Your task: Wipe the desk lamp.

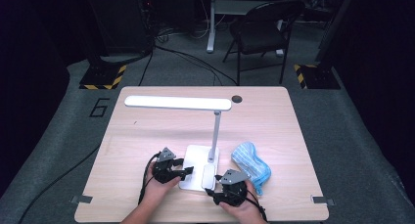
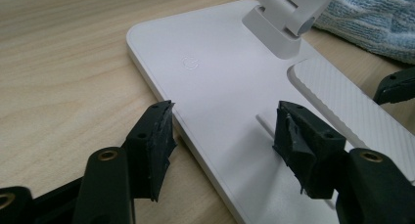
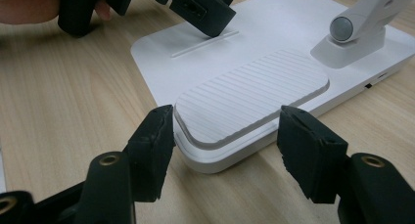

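A white desk lamp stands on the wooden table (image 1: 142, 136), with a flat base (image 1: 197, 158), a thin pole (image 1: 215, 133) and a long light bar (image 1: 177, 102). My left gripper (image 1: 188, 171) is at the base's left edge and is open. One of its jaws is beside the edge and the other is over the base (image 2: 215, 62). My right gripper (image 1: 211, 190) is open at the base's near right corner. Its jaws stand on either side of the ribbed pad (image 3: 254, 92) without touching it. The left gripper (image 3: 195, 9) reaches onto the base farther off.
A crumpled blue cloth (image 1: 251, 165) lies just right of the lamp base, close to my right hand. A round cable hole (image 1: 237, 99) sits near the table's far edge. Beyond the table are a folding chair (image 1: 264, 28) and floor cables.
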### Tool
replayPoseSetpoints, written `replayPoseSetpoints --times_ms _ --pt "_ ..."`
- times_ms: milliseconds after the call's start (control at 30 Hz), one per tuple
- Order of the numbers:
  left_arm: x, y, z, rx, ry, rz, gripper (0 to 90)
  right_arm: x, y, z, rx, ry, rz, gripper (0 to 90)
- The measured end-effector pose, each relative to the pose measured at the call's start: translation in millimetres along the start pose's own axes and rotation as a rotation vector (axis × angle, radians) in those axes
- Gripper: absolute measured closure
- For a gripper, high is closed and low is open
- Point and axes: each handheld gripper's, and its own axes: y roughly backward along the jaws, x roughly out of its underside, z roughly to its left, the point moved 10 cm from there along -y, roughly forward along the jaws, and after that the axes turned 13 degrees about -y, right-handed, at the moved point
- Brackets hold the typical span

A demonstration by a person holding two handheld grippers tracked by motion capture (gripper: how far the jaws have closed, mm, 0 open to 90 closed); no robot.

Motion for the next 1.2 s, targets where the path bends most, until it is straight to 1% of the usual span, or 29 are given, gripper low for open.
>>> replayPoseSetpoints --times_ms 33,67,100,133,167,200,233,267,300,367,400,433,467,500,533,567,733,767,800,833,867,900,933,1000,1033,1067,1100,1167,1200 --pt "0.1 1.8 -0.6 0.0 -0.002 0.002 37.7 0.2 -0.3 1.1 -0.003 -0.001 0.005 39.4" --pt "-0.6 3.1 -1.0 -0.013 -0.003 -0.004 37.5 -0.1 -1.2 1.9 0.001 -0.005 0.002 40.0" --pt "-0.9 5.2 -1.9 -0.013 -0.014 -0.002 37.4 -0.7 -2.1 2.0 -0.002 0.01 0.003 40.5" --pt "-1.7 7.2 -2.9 -0.014 -0.029 -0.006 37.4 -0.4 -3.1 3.4 0.001 0.0 0.005 40.9" --pt "-3.4 8.7 -4.8 -0.018 -0.031 -0.018 37.4 -0.5 -4.3 4.2 0.002 0.005 0.008 41.2" --pt "-4.1 10.4 -6.7 -0.013 -0.034 -0.02 37.4 -1.0 -5.6 4.3 0.004 0.021 0.009 41.4" --pt "-4.5 10.9 -8.1 -0.01 -0.042 -0.022 37.3 -0.2 -6.5 5.7 0.003 0.02 0.016 41.6" --pt "-4.2 10.6 -10.2 -0.004 -0.04 -0.02 37.0 -1.3 -8.3 6.0 0.001 0.032 0.01 41.8" --pt "-4.2 10.6 -10.2 -0.004 -0.04 -0.02 37.0 -0.6 -8.4 6.4 0.003 0.029 0.018 41.9" --pt "-4.1 7.9 -15.5 0.012 -0.051 -0.021 36.4 -1.5 -9.6 6.4 -0.001 0.021 0.013 42.0" --pt "-4.4 7.2 -16.9 0.014 -0.066 -0.018 36.4 -1.4 -9.4 6.3 -0.006 0.015 0.016 41.9" --pt "-5.5 5.3 -18.6 0.004 -0.065 -0.03 36.3 -1.0 -9.0 5.8 -0.013 0.017 0.023 41.9" --pt "-5.5 5.3 -18.6 0.004 -0.065 -0.03 36.1 -1.9 -9.8 5.6 -0.011 0.002 0.016 41.9" --pt "-5.2 4.6 -22.4 0.015 -0.083 -0.023 35.8 -2.5 -10.0 4.9 -0.016 0.008 0.017 41.9" --pt "-6.0 3.5 -23.4 0.012 -0.098 -0.025 35.6 -2.7 -10.2 4.8 -0.016 0.001 0.017 41.9" --pt "-5.9 3.1 -25.8 0.019 -0.101 -0.019 35.3 -2.4 -10.2 4.9 -0.017 -0.006 0.023 42.0" --pt "-8.5 -1.5 -29.4 0.005 -0.124 -0.039 34.7 -4.0 -11.6 4.2 -0.019 -0.016 0.018 42.0" --pt "-8.5 -2.6 -29.5 -0.002 -0.154 -0.04 34.7 -4.2 -11.6 4.2 -0.02 -0.017 0.017 43.0" --pt "-8.5 -2.6 -29.5 -0.002 -0.154 -0.04 34.5 -4.2 -11.6 4.2 -0.02 -0.017 0.017 43.0" --pt "-9.1 -4.3 -31.5 -0.003 -0.142 -0.051 34.3 -3.0 -9.7 5.2 -0.024 -0.011 0.026 47.1" --pt "-9.3 -4.4 -31.7 -0.002 -0.142 -0.051 34.2 -2.4 -8.2 5.0 -0.021 0.0 0.032 47.1" --pt "-9.3 -4.5 -31.4 -0.003 -0.144 -0.051 34.2 -3.0 -6.2 5.0 -0.018 0.002 0.025 47.1" --pt "-9.3 -4.5 -31.4 -0.003 -0.144 -0.051 34.2 -3.5 -2.9 5.1 -0.021 -0.001 0.022 47.1" --pt "-9.2 -4.5 -31.6 -0.001 -0.146 -0.048 33.5 -8.2 5.1 2.8 -0.016 -0.011 -0.003 46.7" --pt "-8.9 -4.5 -32.1 0.002 -0.148 -0.045 33.5 -8.2 5.1 2.8 -0.016 -0.011 -0.003 46.7" --pt "-9.2 -5.3 -33.3 -0.003 -0.158 -0.043 31.7 -17.7 16.2 -3.5 0.01 -0.015 -0.046 45.2" --pt "-9.3 -5.6 -33.4 -0.004 -0.154 -0.043 31.4 -23.2 22.5 -8.6 0.031 -0.015 -0.07 44.0" --pt "-9.4 -5.7 -33.6 -0.005 -0.153 -0.043 31.4 -32.4 35.2 -21.2 0.072 -0.021 -0.098 42.0" --pt "-9.4 -5.7 -33.4 -0.005 -0.154 -0.043 31.3 -34.9 41.8 -27.7 0.09 -0.032 -0.102 41.9"
